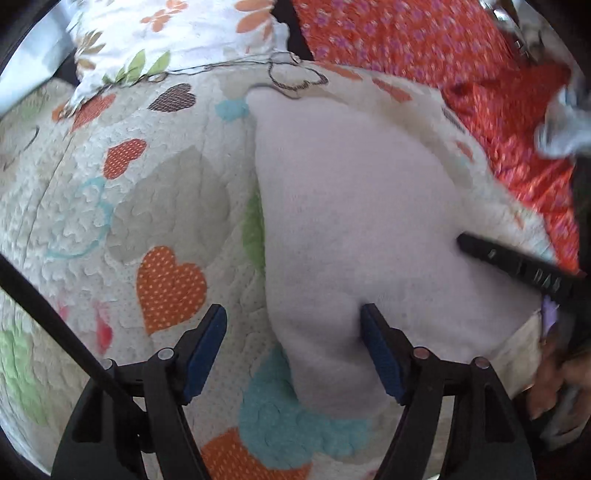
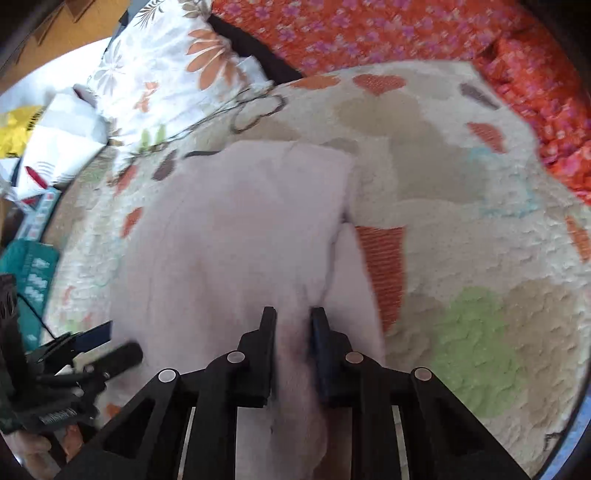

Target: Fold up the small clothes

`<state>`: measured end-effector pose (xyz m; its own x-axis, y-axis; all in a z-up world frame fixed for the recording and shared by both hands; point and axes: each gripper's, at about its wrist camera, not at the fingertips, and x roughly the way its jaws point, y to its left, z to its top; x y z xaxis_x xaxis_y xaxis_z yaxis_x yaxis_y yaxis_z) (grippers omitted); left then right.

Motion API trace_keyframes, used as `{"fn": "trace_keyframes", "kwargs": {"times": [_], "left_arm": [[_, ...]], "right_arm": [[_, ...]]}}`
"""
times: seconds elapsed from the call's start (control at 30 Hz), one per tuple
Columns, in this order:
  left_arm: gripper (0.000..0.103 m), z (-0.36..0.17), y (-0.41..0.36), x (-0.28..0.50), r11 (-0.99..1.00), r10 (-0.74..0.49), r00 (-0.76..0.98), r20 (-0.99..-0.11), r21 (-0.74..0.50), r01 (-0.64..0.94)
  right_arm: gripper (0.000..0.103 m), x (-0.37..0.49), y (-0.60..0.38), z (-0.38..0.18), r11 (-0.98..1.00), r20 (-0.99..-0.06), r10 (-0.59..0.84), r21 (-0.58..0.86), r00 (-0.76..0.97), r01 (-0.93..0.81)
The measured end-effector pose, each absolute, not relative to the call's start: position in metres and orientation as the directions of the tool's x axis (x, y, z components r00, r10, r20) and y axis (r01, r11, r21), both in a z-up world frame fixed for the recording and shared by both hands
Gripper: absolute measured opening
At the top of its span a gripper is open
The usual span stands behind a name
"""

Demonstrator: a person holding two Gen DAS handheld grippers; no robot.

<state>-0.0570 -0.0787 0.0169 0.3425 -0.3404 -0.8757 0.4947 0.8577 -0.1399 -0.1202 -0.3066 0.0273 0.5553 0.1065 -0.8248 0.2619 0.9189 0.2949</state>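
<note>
A pale pink fleece garment (image 1: 351, 203) lies spread on a heart-patterned quilt (image 1: 110, 221). My left gripper (image 1: 293, 310) is open wide over the garment's near left edge: one blue pad rests on the fleece, the other hangs over the quilt. In the right wrist view the same garment (image 2: 240, 240) has a raised fold at its near end, and my right gripper (image 2: 293, 314) is shut on that fold, with creases running to the pinch. The left gripper (image 2: 114, 345) shows at the lower left, beside the garment. One black finger (image 1: 509, 262) of the right gripper lies on the fleece.
A floral pillow (image 2: 166, 74) and an orange-red flowered cloth (image 2: 369, 33) border the quilt's far side. Bags and boxes (image 2: 55, 147) and a teal package (image 2: 29, 273) are stacked off the left edge. A person's hand (image 1: 554, 369) grips the right tool.
</note>
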Motion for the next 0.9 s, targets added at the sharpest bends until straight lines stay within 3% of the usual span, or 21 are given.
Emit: {"fn": "trace_keyframes", "kwargs": {"times": [0.07,0.13,0.23,0.37,0.43,0.6,0.7,0.73,0.83,0.9], "left_arm": [[0.088,0.016,-0.079,-0.06,0.869,-0.309,0.38,-0.872,-0.097,0.485],[0.089,0.018,-0.078,-0.063,0.87,-0.31,0.406,-0.86,-0.084,0.486],[0.089,0.016,-0.071,-0.065,0.866,-0.349,0.401,-0.847,-0.129,0.483],[0.089,0.025,-0.056,-0.067,0.872,-0.402,0.416,-0.816,-0.201,0.447],[0.089,0.035,-0.051,-0.074,0.877,-0.393,0.468,-0.791,-0.17,0.448],[0.089,0.055,-0.033,-0.076,0.92,-0.317,0.596,-0.738,-0.087,0.381],[0.089,0.055,-0.016,-0.064,0.939,-0.293,0.598,-0.746,-0.106,0.327],[0.089,0.055,-0.01,-0.06,0.945,-0.284,0.596,-0.751,-0.115,0.305],[0.089,0.055,0.009,-0.052,0.954,-0.283,0.591,-0.756,-0.16,0.253],[0.089,0.056,0.018,-0.05,0.957,-0.283,0.589,-0.757,-0.179,0.23]], "right_arm": [[0.025,-0.121,-0.313,0.022,0.916,-0.834,0.078,0.276,0.547,0.291],[0.034,-0.124,-0.317,0.023,0.917,-0.831,0.055,0.262,0.553,0.302],[0.038,-0.133,-0.326,0.031,0.901,-0.796,0.052,0.297,0.604,0.315],[0.039,-0.141,-0.348,0.045,0.877,-0.754,-0.054,0.277,0.654,0.392],[0.047,-0.141,-0.366,0.046,0.855,-0.745,-0.113,0.264,0.657,0.447],[0.051,-0.126,-0.4,0.024,0.821,-0.8,-0.27,0.099,0.536,0.562],[0.053,-0.115,-0.415,-0.009,0.814,-0.861,-0.209,0.109,0.463,0.57],[0.059,-0.117,-0.419,-0.013,0.803,-0.853,-0.206,0.133,0.48,0.581],[0.103,-0.117,-0.423,-0.019,0.779,-0.828,-0.325,0.04,0.457,0.626],[0.103,-0.123,-0.426,-0.023,0.786,-0.81,-0.332,0.045,0.484,0.616]]}}
